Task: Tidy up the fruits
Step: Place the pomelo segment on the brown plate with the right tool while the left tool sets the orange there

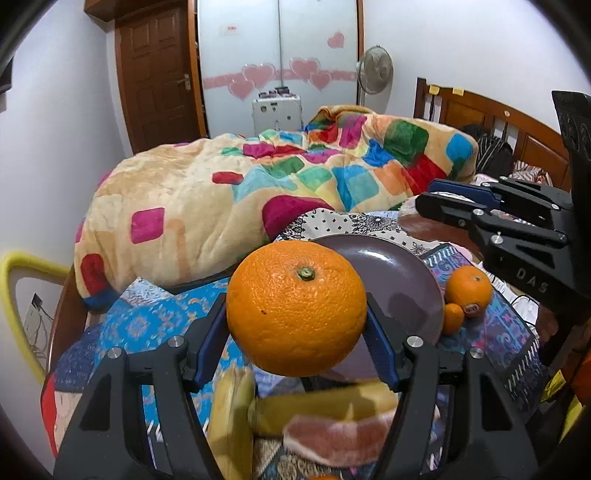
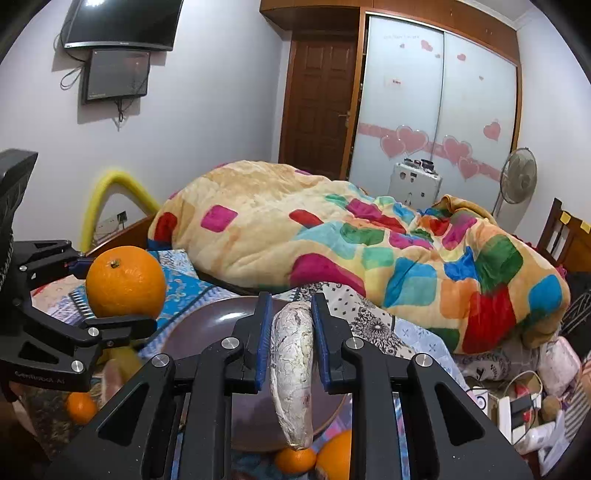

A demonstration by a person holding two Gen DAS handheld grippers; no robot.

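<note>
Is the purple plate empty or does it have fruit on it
Empty, as far as shows: the plate has a bare surface. The big orange is clamped in the left gripper, in front of it.

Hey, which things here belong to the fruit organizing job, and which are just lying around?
Part of the job:
- large orange, held by left gripper
- pale fruit segment, held by right gripper
- purple plate
- two smaller oranges
- bananas

Just lying about:
- colourful blanket
- fan
- TV
</note>
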